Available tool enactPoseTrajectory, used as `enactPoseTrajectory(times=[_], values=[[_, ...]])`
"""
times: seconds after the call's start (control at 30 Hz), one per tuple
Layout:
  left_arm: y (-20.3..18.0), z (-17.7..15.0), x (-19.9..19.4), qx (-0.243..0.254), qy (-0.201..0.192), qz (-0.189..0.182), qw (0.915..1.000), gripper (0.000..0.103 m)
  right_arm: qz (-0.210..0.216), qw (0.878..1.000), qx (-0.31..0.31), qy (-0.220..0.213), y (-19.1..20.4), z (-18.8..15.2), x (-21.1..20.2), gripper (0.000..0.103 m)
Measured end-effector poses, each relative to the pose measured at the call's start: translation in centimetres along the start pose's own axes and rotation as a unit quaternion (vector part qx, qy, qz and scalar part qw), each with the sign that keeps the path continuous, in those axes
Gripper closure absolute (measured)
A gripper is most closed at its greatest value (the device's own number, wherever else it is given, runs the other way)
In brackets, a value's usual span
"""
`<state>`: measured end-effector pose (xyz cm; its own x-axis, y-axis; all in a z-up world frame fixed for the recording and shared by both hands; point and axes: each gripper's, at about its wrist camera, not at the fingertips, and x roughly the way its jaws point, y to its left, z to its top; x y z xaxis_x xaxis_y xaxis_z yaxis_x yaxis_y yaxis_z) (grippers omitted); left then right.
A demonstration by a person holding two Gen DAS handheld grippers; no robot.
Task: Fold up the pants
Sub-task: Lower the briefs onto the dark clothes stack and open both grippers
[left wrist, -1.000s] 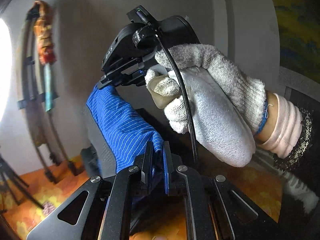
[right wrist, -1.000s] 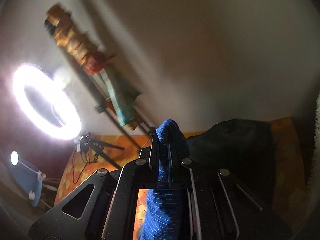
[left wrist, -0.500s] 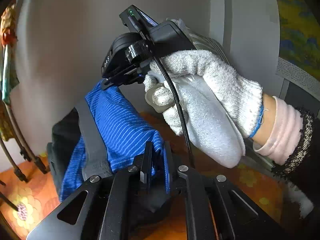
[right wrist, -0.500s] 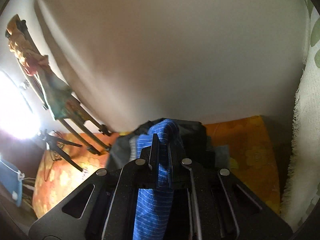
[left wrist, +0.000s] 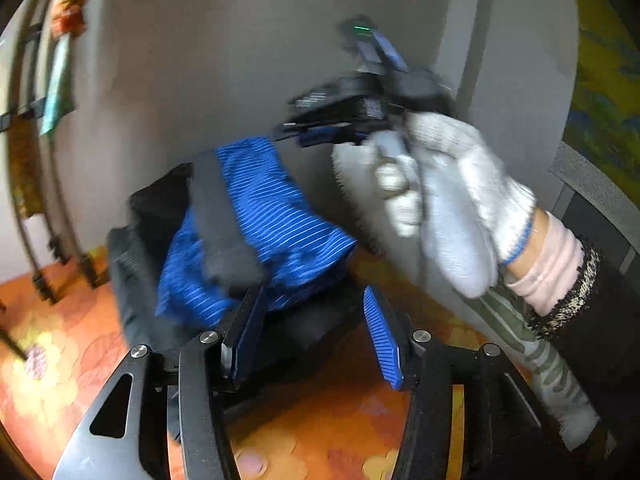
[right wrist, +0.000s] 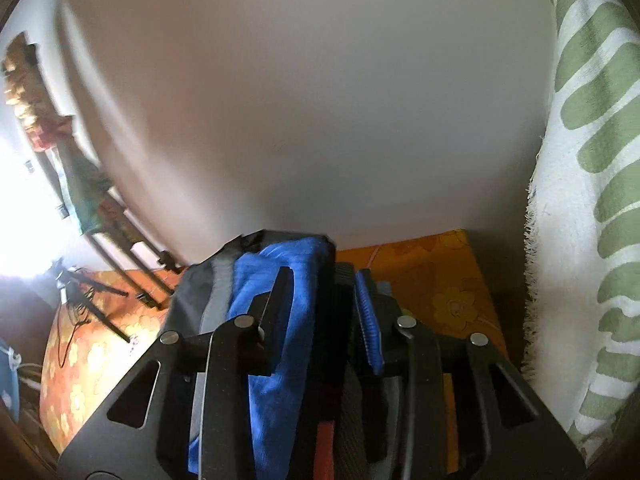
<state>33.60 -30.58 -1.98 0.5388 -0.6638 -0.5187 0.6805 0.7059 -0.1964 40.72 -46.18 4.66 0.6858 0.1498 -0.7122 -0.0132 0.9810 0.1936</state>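
Note:
The blue pinstriped pants [left wrist: 272,232] with a grey stripe lie bunched on a pile of dark clothes on the orange flowered bed. My left gripper [left wrist: 316,312] is open, its blue pads spread just in front of the pants. In the right wrist view the pants [right wrist: 296,280] drape between the fingers of my right gripper [right wrist: 324,284], which is open, with cloth lying against its left finger. In the left wrist view the right gripper [left wrist: 316,128] is held by a white-gloved hand [left wrist: 448,192], above the pants' far edge.
A dark folded garment [left wrist: 136,264] lies under the pants. The orange flowered bedcover [left wrist: 52,360] spreads around. A rack with hanging cloths [left wrist: 48,80] stands against the grey wall on the left. A green-striped white cloth [right wrist: 588,200] hangs at the right.
Both grippers lowered the pants onto the dark pile and both opened, letting go of the cloth. The views tilted down toward the bed.

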Motion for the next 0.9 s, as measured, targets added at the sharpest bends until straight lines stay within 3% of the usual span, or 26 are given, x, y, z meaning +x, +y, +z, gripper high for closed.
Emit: enactPoseTrajectory(times=[0.27, 0.37, 0.57, 0.67, 0.8, 0.9], values=[[2.3, -2.0, -5.9, -0.019, -0.002, 0.048, 0.9987, 0.053, 0.032, 0.999, -0.001, -0.019, 1.2, -5.0, -5.2, 0.069], [2.6, -3.0, -8.1, -0.024, -0.003, 0.063, 0.9977, 0.053, 0.025, 0.999, -0.015, -0.024, 2.1, -6.8, -6.5, 0.069], [2.3, -4.6, -11.7, -0.018, -0.006, 0.081, 0.9965, 0.053, 0.04, 0.998, -0.042, -0.01, 5.9, -7.3, -6.2, 0.07], [2.1, -5.3, -14.0, -0.014, -0.014, 0.087, 0.996, 0.053, 0.025, 0.998, -0.062, 0.005, 7.9, -7.9, -5.1, 0.07], [2.2, -6.4, -16.9, -0.019, -0.023, 0.087, 0.9958, 0.053, 0.009, 0.999, -0.035, 0.03, 8.1, -9.9, -3.1, 0.07], [2.2, -7.3, -18.8, -0.018, -0.026, 0.088, 0.9957, 0.053, 0.002, 0.999, -0.034, 0.018, 8.4, -11.7, -3.9, 0.07]])
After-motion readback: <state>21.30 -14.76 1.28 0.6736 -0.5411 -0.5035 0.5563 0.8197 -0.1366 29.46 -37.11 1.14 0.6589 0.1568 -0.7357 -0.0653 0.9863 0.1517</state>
